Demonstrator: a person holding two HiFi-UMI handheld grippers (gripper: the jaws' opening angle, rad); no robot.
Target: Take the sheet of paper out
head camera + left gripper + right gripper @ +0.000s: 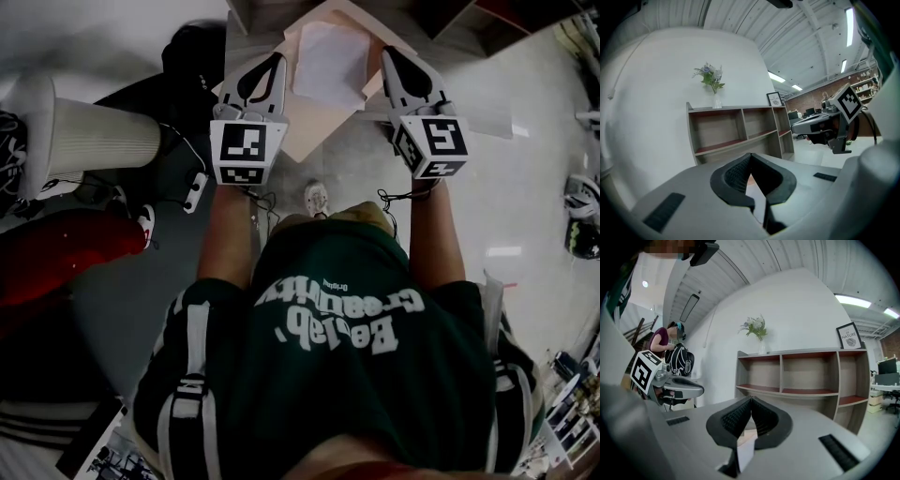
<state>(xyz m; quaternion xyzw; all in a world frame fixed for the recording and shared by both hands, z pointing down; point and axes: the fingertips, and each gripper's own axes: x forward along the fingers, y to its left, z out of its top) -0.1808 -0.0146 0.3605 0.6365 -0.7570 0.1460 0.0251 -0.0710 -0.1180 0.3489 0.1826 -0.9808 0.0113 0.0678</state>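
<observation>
Left tool [277, 58] and right tool [385, 51], mine, clenched on kraft envelope [309, 127] edges; sheet of paper [330, 56] inside. Next, likely: regrip sheet.

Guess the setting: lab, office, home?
Probably an open-plan workshop or office hall: ribbed ceiling with strip lights, a shelf with a vase, desks behind.

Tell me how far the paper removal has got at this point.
Done: the tan envelope is held up in the air, with the left tongs and right tongs each shut on a side edge. In hand: it is spread open, showing the white sheet. Left: the sheet lies inside the envelope and has not been drawn out, so the pull itself remains.
</observation>
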